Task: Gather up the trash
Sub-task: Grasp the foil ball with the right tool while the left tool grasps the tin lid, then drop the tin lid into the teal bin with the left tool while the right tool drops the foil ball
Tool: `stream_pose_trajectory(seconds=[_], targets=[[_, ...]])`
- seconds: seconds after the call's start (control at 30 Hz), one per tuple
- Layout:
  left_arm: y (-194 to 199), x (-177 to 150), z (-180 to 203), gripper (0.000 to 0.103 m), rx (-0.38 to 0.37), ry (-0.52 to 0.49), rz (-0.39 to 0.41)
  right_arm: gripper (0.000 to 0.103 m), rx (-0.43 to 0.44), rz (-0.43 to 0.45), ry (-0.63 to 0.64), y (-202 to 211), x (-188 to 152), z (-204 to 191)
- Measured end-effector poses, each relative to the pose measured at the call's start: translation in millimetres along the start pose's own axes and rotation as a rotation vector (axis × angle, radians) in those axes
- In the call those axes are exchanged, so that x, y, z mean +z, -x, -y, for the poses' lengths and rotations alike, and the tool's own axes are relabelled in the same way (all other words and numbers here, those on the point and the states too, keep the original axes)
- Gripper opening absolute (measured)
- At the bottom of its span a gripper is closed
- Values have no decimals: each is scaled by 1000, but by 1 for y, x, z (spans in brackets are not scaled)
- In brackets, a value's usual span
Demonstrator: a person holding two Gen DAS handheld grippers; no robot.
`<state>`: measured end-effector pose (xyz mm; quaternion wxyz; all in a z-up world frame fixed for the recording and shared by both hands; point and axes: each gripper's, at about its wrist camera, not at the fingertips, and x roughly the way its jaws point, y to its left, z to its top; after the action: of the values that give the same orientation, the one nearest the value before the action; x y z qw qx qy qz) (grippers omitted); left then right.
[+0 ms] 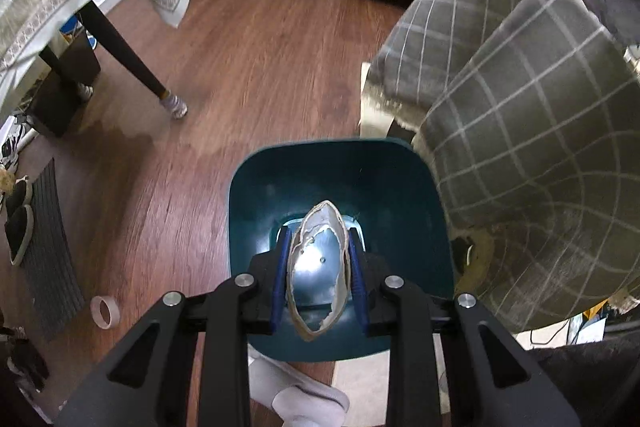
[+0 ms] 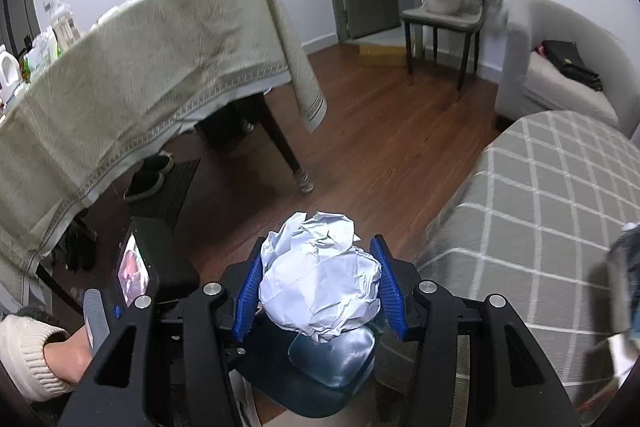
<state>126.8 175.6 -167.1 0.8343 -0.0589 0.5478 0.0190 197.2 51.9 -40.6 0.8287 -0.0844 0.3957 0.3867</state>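
Black linkage arms of the left tongs (image 1: 318,267) filled the foreground of the left wrist view, their blue pads clenched on a flattened cardboard ring (image 1: 318,269) with torn edges, squeezed into a narrow oval. Directly beneath it stood the dark teal trash bin (image 1: 400,195), open-mouthed on the wooden floor (image 1: 248,67), just beside a grey checked blanket (image 1: 520,131). In the right wrist view, the right tongs (image 2: 318,289) grasped a crumpled ball of white paper (image 2: 320,275), with the bin's rim (image 2: 332,355) visible just below it. Both pieces of trash were therefore judged to be at the deposit step, each poised over the bin. The next move would call for parting each pair of pads while over the opening, so the ring and the paper fall inside rather than onto the floor.
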Motion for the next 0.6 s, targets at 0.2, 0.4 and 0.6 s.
stream_pose_trajectory(seconds=[0.2, 0.4, 0.6], targets=[[-12, -8, -7, 32, -9, -1, -51, 53, 0, -54, 6, -20, -4, -4], [-9, -7, -16, 42, -7, 19, -41, 52, 3, -88, 18, -33, -6, -12], [3, -3, -26, 42, 19, 35, 5, 52, 24, -126, 15, -49, -9, -17]])
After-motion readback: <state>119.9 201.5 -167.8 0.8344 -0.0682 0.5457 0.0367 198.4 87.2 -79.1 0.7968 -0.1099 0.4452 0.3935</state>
